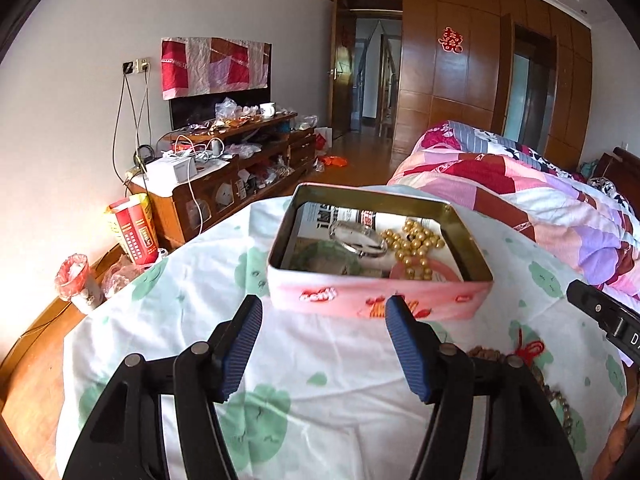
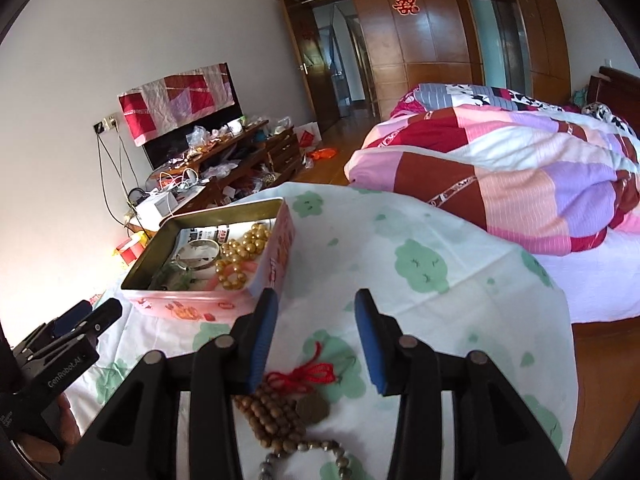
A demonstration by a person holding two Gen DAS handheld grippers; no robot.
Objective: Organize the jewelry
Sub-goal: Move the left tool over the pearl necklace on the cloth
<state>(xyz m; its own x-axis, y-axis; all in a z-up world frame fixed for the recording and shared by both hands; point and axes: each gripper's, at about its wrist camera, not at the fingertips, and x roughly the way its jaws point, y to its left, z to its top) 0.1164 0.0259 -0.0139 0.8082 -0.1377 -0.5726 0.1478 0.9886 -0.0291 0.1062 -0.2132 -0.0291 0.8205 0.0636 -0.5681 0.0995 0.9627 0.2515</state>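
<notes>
1. Work surface: a white cloth with green patches [image 1: 312,344] covers a raised surface; a pink tin box [image 1: 378,300] stands on it with its lid off.
2. Tin contents: a gold bead string [image 1: 414,246] lies at the right side, a silver bangle [image 1: 362,240] near the middle, and a green bangle [image 1: 324,258] at the near left, all on printed paper. In the right wrist view the same gold bead string [image 2: 244,248] and silver bangle [image 2: 200,254] are visible inside the tin [image 2: 208,306].
3. Loose items: a brown wooden bead string [image 2: 272,414] with a red knotted cord [image 2: 308,374] lies on the cloth outside the tin, just beside a second strand of greyish beads [image 2: 316,454], partly cut off at the lower frame edge.
4. Left gripper [image 1: 324,320]: fingers spread apart, nothing between them, positioned just short of the tin's near wall.
5. Right gripper [image 2: 316,316]: fingers spread apart, nothing clamped, above the wooden bead string, which sits between and beneath the finger bases.
6. Surroundings: a bed with a patchwork quilt [image 2: 500,168] lies to the right; a cluttered wooden cabinet [image 1: 240,160] stands against the left wall.
</notes>
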